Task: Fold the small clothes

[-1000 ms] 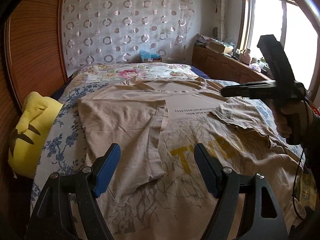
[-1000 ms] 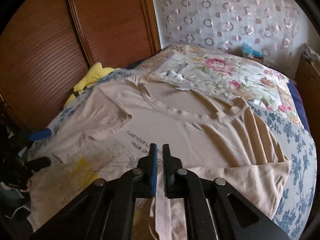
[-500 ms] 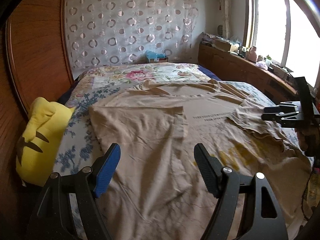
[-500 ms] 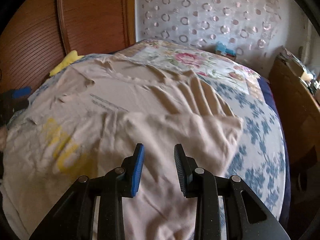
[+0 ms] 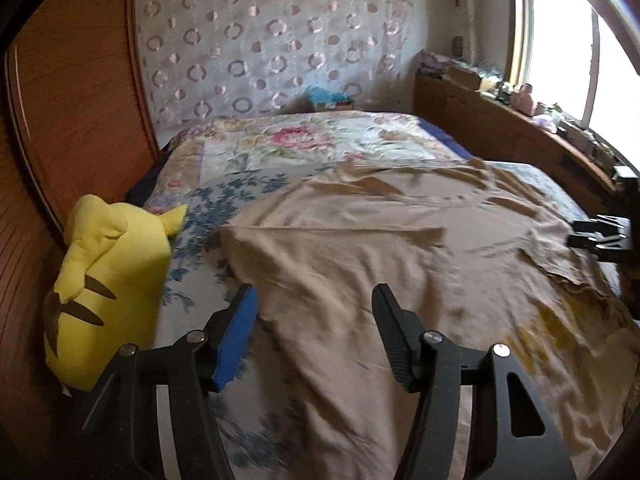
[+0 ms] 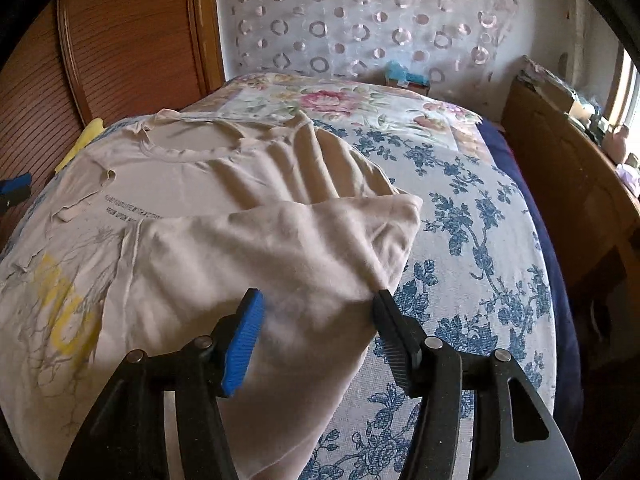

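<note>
Both tools gape wide, gripping nothing: the left tool [image 5: 314, 330] and right tool [image 6: 316, 334] hover above the beige T-shirt [image 6: 208, 248] (both sides folded inward) on the bed [image 6: 472, 240].

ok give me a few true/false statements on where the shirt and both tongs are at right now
1. Both tongs, left and right, are open and hold nothing. True.
2. The beige t-shirt hangs in the air. False: it lies on the floral bedspread.
3. One side of the shirt is folded over its front. True.
4. The yellow plush sits on the shirt. False: it lies beside it, at the bed's edge.
</note>
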Motion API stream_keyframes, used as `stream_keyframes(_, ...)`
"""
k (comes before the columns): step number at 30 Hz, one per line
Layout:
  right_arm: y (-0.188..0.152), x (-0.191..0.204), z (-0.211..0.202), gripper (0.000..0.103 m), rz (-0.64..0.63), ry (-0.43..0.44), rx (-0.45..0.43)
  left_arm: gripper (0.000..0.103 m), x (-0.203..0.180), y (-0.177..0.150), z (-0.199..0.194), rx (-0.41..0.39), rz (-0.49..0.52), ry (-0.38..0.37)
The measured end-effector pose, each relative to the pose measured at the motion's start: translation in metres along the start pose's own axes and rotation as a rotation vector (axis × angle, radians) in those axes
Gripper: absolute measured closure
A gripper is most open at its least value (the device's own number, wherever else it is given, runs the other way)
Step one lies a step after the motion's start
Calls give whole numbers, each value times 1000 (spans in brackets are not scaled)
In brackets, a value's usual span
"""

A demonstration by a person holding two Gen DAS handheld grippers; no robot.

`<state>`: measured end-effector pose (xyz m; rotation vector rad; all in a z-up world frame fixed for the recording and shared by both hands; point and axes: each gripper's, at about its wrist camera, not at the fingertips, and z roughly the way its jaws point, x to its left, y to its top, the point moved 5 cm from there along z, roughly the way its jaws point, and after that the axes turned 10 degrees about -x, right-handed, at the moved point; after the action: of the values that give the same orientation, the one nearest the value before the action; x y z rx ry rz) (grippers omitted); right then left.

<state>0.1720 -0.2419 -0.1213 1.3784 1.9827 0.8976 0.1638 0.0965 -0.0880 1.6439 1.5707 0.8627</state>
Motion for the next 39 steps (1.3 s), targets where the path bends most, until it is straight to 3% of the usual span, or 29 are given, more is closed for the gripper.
stream_keyframes(5,0,-2,-7,41,6,4,-2,44,24,6,24,39,-2,51)
stream_keyframes(9,0,-6,-6,40,7,4,-2,52,36,7,46,76,-3,57)
stream_keyframes(14,-1,-9,-7,37,12,2,1,53,50,3,71,132,-45,66)
stream_keyframes(16,0,-10,-7,37,12,2,2,53,55,7,75,127,-86,54)
stream_keyframes(28,2,-15,-9,35,22,18,3,53,57,11,85,143,-82,47)
stream_keyframes(39,23,-55,17,36,46,-15,29,54,58,11,87,143,-81,41)
